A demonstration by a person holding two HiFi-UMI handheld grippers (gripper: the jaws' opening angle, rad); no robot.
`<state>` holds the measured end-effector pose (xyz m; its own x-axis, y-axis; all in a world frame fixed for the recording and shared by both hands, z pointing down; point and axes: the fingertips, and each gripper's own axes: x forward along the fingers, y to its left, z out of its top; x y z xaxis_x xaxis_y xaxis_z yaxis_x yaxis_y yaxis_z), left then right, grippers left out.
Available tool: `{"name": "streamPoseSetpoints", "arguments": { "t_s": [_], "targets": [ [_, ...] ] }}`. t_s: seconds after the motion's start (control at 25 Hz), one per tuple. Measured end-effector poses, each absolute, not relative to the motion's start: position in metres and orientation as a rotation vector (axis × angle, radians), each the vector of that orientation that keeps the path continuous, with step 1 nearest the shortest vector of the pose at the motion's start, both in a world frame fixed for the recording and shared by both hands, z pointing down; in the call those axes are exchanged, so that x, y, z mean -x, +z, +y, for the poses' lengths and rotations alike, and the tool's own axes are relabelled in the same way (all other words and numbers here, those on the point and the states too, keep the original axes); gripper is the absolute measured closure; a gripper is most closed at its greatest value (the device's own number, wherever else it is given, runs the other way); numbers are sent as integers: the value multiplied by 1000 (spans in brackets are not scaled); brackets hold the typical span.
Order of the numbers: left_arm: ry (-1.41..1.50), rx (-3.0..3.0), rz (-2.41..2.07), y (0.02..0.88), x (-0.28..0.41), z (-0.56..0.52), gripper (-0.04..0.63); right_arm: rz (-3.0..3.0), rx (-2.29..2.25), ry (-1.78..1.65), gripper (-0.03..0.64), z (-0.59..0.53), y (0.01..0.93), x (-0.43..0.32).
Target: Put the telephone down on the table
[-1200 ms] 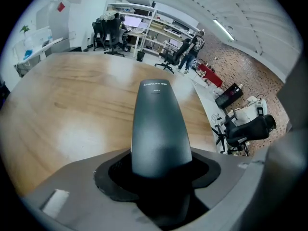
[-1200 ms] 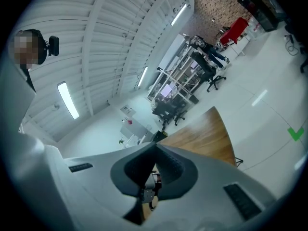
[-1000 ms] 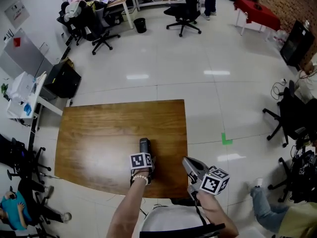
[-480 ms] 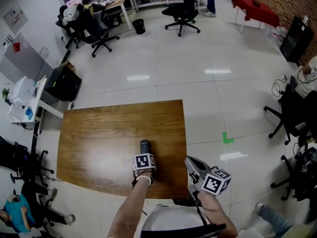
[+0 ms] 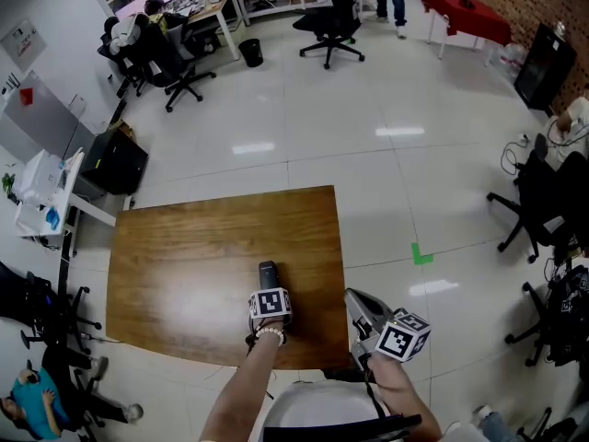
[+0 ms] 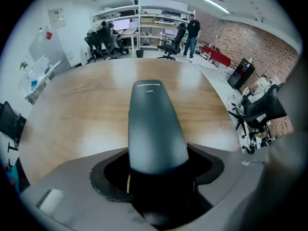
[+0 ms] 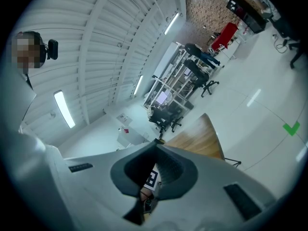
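Note:
A dark grey telephone handset lies flat on the wooden table, near its front right part and pointing away from me. My left gripper points steeply down over the handset's near end. In the left gripper view the telephone runs out between the two jaws of that gripper. The jaws are opening, and a thin gap shows beside the handset. My right gripper hovers off the table's right front corner, shut, with nothing in it. Its tips meet in the right gripper view.
The table's right edge and front edge lie close to both grippers. White tiled floor surrounds the table, with a green tape mark to the right. Office chairs, desks and a person stand far behind; another chair is at the right.
The left gripper has tilted slightly over the telephone, which stays in the same spot on the table. The right gripper has hardly moved.

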<state>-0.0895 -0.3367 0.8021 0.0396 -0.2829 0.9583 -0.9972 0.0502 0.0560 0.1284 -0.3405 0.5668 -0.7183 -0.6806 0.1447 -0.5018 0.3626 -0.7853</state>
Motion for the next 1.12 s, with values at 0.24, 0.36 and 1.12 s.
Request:
{"name": "streamPoseSetpoints", "arguments": {
  "t_s": [0.24, 0.36, 1.12],
  "targets": [
    [904, -1430, -1439, 788, 96, -342, 176, 2425, 1066, -1264, 617, -336, 562, -126],
    [783, -1441, -1421, 775, 102, -336, 174, 2440, 1057, -1253, 617, -333, 557, -118],
    [27, -1728, -1456, 616, 161, -267, 526, 2542, 1027, -1118, 617, -274, 518, -52]
  ]
}}
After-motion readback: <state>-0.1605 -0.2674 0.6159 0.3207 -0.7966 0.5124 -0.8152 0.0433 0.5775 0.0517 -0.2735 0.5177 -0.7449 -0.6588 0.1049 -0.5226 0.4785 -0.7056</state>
